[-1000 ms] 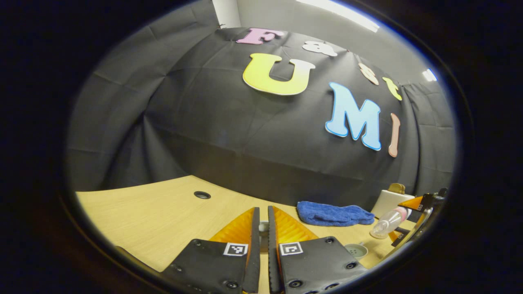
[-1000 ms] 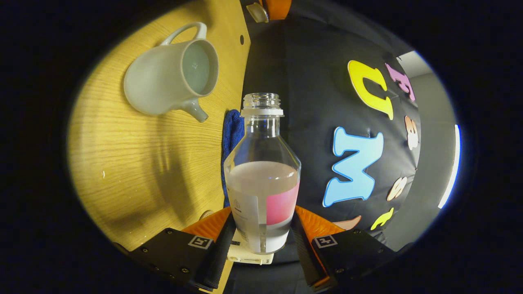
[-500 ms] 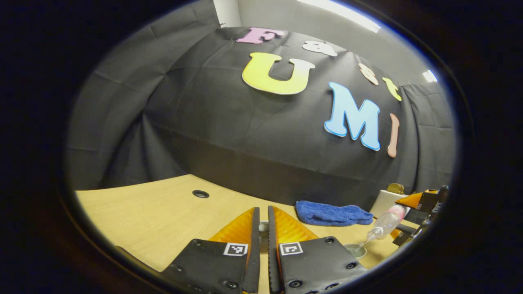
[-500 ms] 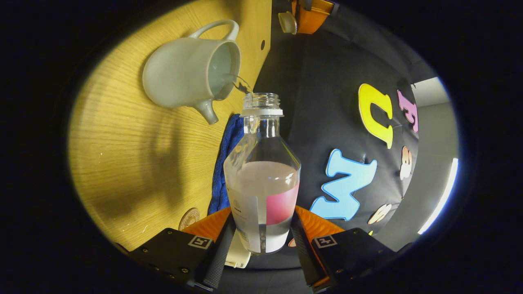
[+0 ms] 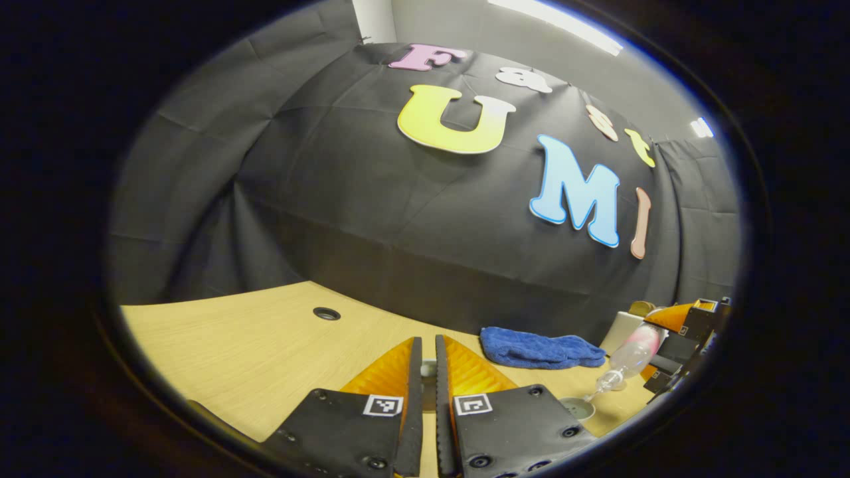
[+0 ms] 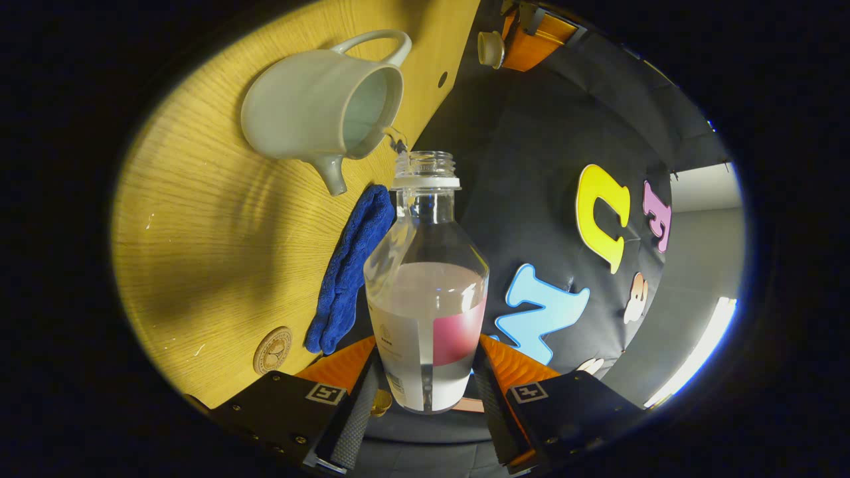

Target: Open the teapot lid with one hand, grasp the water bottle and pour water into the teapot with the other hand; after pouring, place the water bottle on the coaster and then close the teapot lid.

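Observation:
In the right gripper view my right gripper [image 6: 425,375] is shut on the clear water bottle [image 6: 425,285], which has a pink and white label and no cap. The bottle is tipped, and a thin stream of water [image 6: 397,139] runs from its mouth into the open white teapot [image 6: 312,109]. The left gripper view shows the same bottle [image 5: 627,358] tilted over the teapot's opening [image 5: 576,407]. My left gripper [image 5: 425,342] is shut on the teapot lid [image 5: 428,364], of which only a pale bit shows between the fingers. The lid [image 6: 491,48] hangs away from the pot.
A round wooden coaster [image 6: 272,350] lies on the wooden table [image 6: 199,232] near a folded blue cloth [image 6: 348,265]. The cloth [image 5: 541,348] sits by the black wall, with a white box [image 5: 621,328] beside it. A cable hole [image 5: 326,313] is in the tabletop.
The right gripper has tipped the bottle further toward the teapot and water has started flowing in. The left gripper has hardly moved and keeps the lid.

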